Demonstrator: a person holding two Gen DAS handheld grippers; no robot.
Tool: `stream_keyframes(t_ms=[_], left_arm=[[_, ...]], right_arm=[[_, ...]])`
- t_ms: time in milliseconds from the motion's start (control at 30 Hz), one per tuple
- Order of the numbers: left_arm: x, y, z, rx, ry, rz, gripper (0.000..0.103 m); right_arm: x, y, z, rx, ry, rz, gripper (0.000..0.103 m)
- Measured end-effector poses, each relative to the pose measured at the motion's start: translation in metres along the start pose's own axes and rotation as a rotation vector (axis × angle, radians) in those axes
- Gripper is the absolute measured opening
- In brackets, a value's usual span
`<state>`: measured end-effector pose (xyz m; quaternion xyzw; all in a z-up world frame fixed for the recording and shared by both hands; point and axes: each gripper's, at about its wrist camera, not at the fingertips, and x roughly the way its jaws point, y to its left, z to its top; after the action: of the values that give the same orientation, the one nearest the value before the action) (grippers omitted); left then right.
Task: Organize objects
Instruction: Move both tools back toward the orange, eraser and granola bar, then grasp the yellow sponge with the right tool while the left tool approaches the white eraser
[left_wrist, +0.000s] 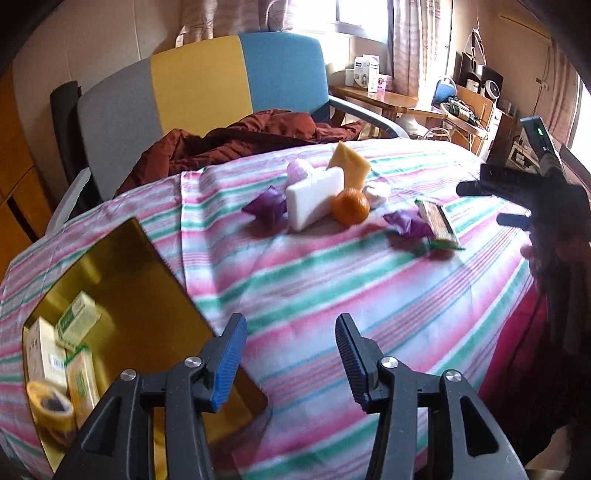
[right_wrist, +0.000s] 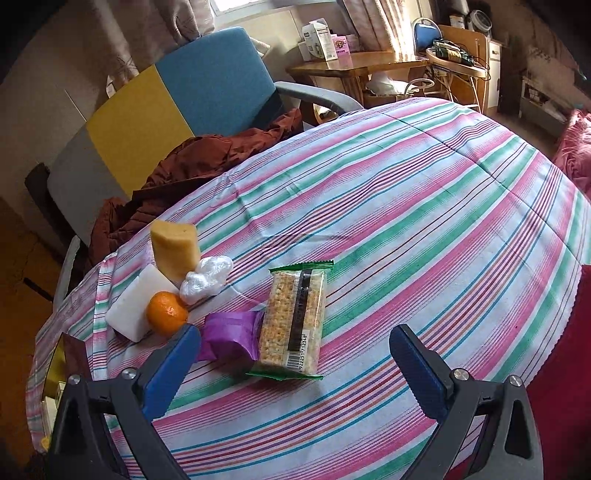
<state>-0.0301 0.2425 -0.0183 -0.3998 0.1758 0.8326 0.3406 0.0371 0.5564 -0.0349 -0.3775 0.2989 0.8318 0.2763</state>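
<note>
On the striped cloth lies a cluster: a cracker pack in green wrap, a purple packet, an orange, a white block, a yellow sponge and a crumpled white bag. My right gripper stands open just in front of the cracker pack, empty. My left gripper is open and empty beside a gold box holding small cartons and a tape roll. In the left wrist view the orange, white block and another purple packet lie farther off, and the right gripper is seen at the right.
A grey, yellow and blue chair with a brown jacket stands behind the table. A wooden side table with boxes and cluttered shelves sit at the back right. Red fabric hangs past the cloth's right edge.
</note>
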Motion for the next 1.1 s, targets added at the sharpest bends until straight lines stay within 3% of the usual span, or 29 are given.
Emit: stream_keyframes(t_ms=[367,633,767,933,1100], left_arm=[[0.052,-0.006,0.074,0.039,0.001,-0.03,0.052],[0.097,-0.004,0.096,0.025,0.058,-0.025,0.052],[0.114,-0.002,0.107,0.001,0.072,-0.051,0.052],[0.122,0.005,0.113,-0.039,0.081,-0.11,0.053],[0.123,0.012,0.111,-0.067,0.084,-0.15,0.053]], right_arm=[[0.001,0.005,-0.001,-0.02,0.016,0.057,0.103],[0.001,0.005,-0.003,-0.021,0.031,0.076,0.103],[0.001,0.017,-0.001,-0.051,0.075,0.137,0.103],[0.011,0.049,0.033,-0.118,0.106,0.192,0.103],[0.059,0.092,0.072,-0.176,0.139,0.196,0.103]])
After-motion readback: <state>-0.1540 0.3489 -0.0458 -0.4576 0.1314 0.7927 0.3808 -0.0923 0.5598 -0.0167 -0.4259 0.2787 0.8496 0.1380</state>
